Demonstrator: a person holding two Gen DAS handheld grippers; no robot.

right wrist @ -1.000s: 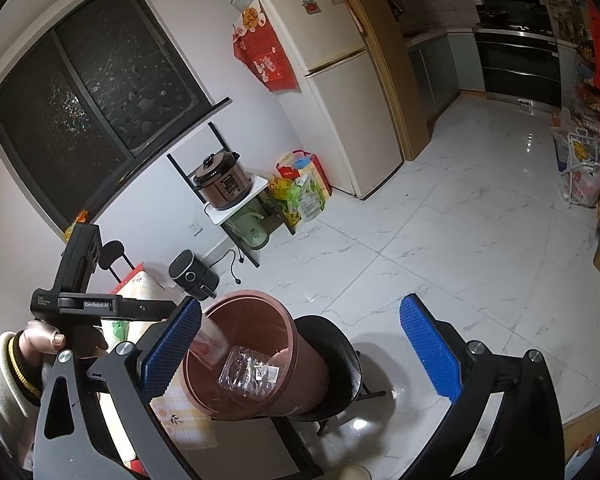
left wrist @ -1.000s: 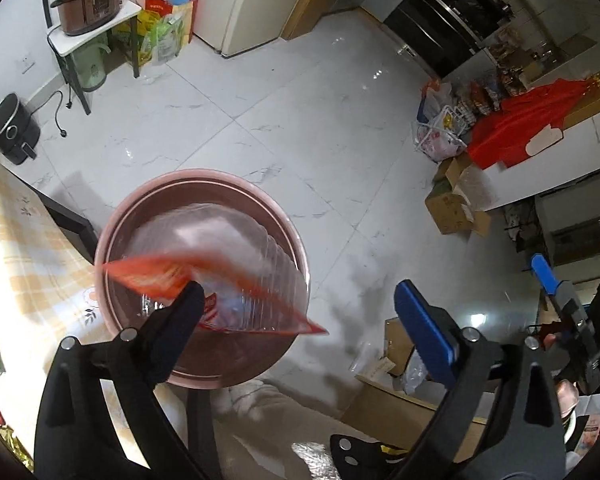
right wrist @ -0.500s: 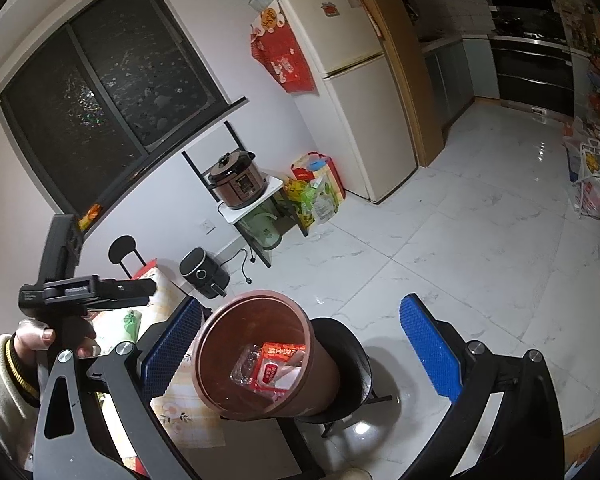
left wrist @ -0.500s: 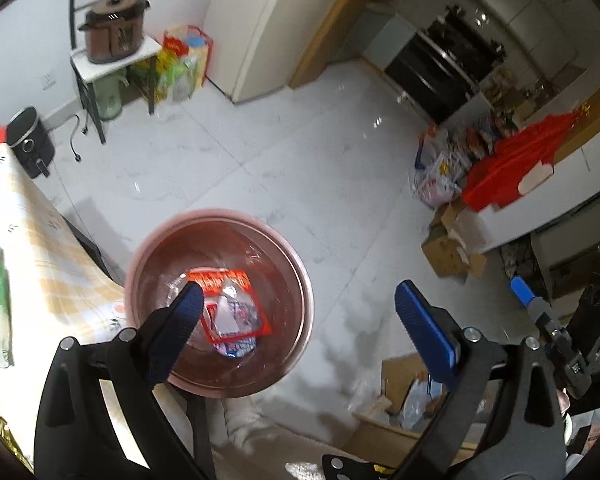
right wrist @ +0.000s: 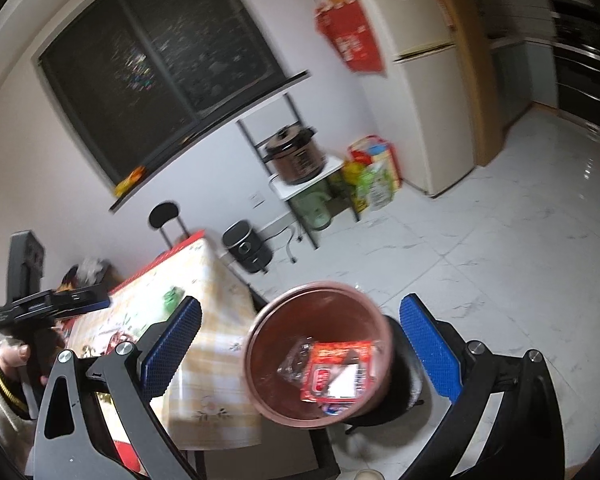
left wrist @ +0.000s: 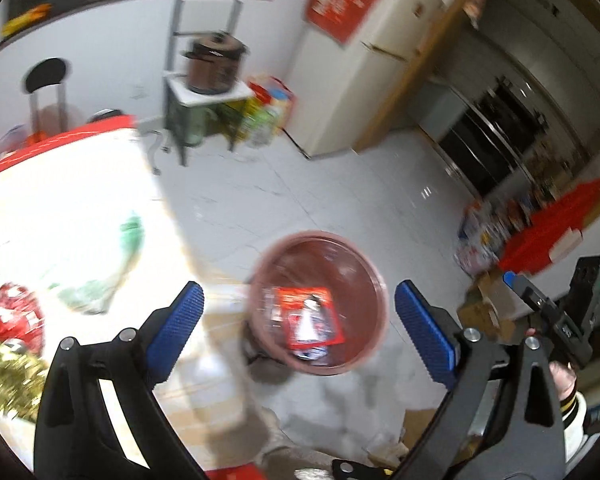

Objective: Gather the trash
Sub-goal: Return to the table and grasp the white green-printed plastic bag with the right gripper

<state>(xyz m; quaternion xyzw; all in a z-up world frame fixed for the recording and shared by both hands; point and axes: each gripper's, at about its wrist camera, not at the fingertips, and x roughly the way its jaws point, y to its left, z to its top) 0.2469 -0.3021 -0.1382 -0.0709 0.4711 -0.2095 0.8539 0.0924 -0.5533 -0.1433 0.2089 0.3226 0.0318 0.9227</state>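
Left claw (left wrist: 296, 320) wide open, nothing held, hovering over desk edge and pink bin (left wrist: 320, 304). Right claw (right wrist: 300, 348) also spread wide, empty, aimed down at same bin (right wrist: 320, 356). Red wrapper (right wrist: 336, 372) lying flat inside bin beside clear plastic packaging (right wrist: 296, 360). Bin standing on black stool (right wrist: 404, 392) just beside desk (right wrist: 204, 280). More trash on desk: green wrapper (left wrist: 120, 256), red packet (left wrist: 16, 316), gold foil (left wrist: 8, 376). Left view motion-blurred.
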